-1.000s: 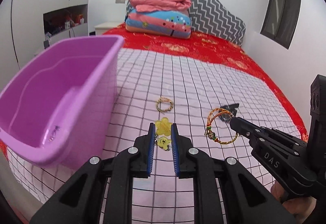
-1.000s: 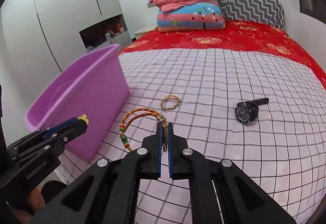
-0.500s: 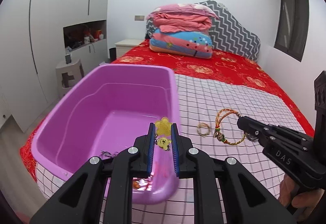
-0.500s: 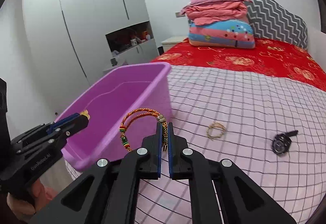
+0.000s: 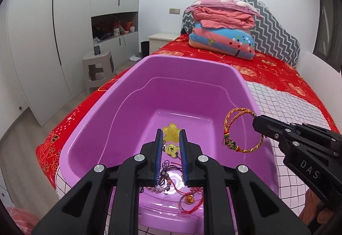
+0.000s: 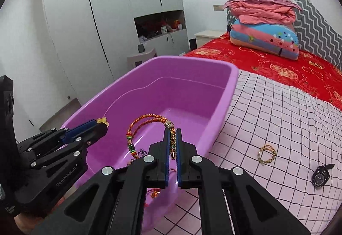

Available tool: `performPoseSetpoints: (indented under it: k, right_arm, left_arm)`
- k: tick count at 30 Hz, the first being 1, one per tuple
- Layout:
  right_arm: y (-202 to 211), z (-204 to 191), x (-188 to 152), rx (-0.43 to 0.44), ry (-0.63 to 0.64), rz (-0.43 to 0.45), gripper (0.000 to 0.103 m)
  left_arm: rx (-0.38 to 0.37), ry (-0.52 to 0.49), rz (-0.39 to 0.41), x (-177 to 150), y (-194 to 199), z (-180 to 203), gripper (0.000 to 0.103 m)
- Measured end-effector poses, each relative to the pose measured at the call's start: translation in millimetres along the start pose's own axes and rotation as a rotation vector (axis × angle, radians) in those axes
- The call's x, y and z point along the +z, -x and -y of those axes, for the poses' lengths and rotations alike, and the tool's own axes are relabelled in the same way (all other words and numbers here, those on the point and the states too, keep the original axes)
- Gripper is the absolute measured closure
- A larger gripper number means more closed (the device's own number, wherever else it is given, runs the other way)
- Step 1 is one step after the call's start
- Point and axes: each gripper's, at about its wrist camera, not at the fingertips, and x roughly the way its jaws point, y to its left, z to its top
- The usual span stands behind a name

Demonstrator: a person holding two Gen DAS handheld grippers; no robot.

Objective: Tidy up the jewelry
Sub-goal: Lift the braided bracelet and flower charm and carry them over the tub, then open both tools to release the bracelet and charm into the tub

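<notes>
A purple plastic tub (image 5: pixel 111 107) stands on the bed's near left corner, with several corded trinkets (image 5: pixel 168 183) lying on its floor. My left gripper (image 5: pixel 171 139) is shut on a yellow flower charm (image 5: pixel 170 133) and holds it above the tub's inside. My right gripper (image 6: pixel 172 139) is shut on a braided orange-red bracelet (image 6: pixel 145 120), also held over the tub; the bracelet also shows in the left wrist view (image 5: pixel 241 130). A gold bracelet (image 6: pixel 266 153) and a black watch (image 6: pixel 320 175) lie on the checked sheet right of the tub.
The bed has a white checked sheet (image 6: pixel 277 111) over a red cover (image 5: pixel 273 72). Folded quilts (image 5: pixel 224 28) and a zigzag pillow (image 5: pixel 275 36) sit at the head. A grey stool (image 5: pixel 97 68) and white wardrobe (image 5: pixel 64 28) stand left of the bed.
Both grippers swung left from the sheet to above the tub, carrying the charm and the braided bracelet. The tub's inside now fills both views.
</notes>
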Motion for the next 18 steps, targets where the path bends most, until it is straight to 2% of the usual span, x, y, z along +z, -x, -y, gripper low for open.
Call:
performPoseSetpoints:
  k: [2,8,10,11,12,13,14,15,16,18]
  right_arm:
    - [-9,-4,0,-0.006,0.013,-0.022,0.098]
    - [-30,-11,1,-0.008,0.037,-0.059,0.098]
    - [-34,-12,1,-0.012,0.048,-0.066,0.094]
    - [-34,-12,1,-0.020,0.054,-0.066,0.089]
    - [-33,-13,1,-0.032,0.062,-0.059,0.078]
    - [-31,-12,0,-0.037,0.065,-0.050,0.070]
    - [-29,-12,0,-0.035,0.067,-0.037,0.065]
    - [-26,-12,-1,-0.038,0.070,-0.030,0.064]
    - [-25,-11,-2,-0.045,0.072,-0.027,0.064]
    - [-21,-9,-4,-0.050,0.070,-0.017,0.064]
  left_arm:
    - [0.030,-0.005,-0.010,-1,-8,-4,0.087]
    - [0.050,0.034,-0.052,-3,-24,-17,0.087]
    - [0.065,0.035,-0.052,-4,-26,-19,0.086]
    - [0.077,0.034,-0.063,-4,-28,-20,0.086]
    - [0.088,0.041,-0.072,-4,-28,-21,0.081]
    - [0.092,0.049,-0.075,-5,-28,-24,0.065]
    - [0.093,0.054,-0.070,-5,-28,-24,0.054]
    - [0.112,0.058,-0.054,-5,-24,-24,0.031]
    - [0.136,0.059,-0.038,-6,-21,-24,0.015]
    - [0.159,0.059,-0.010,-5,-13,-24,0.010]
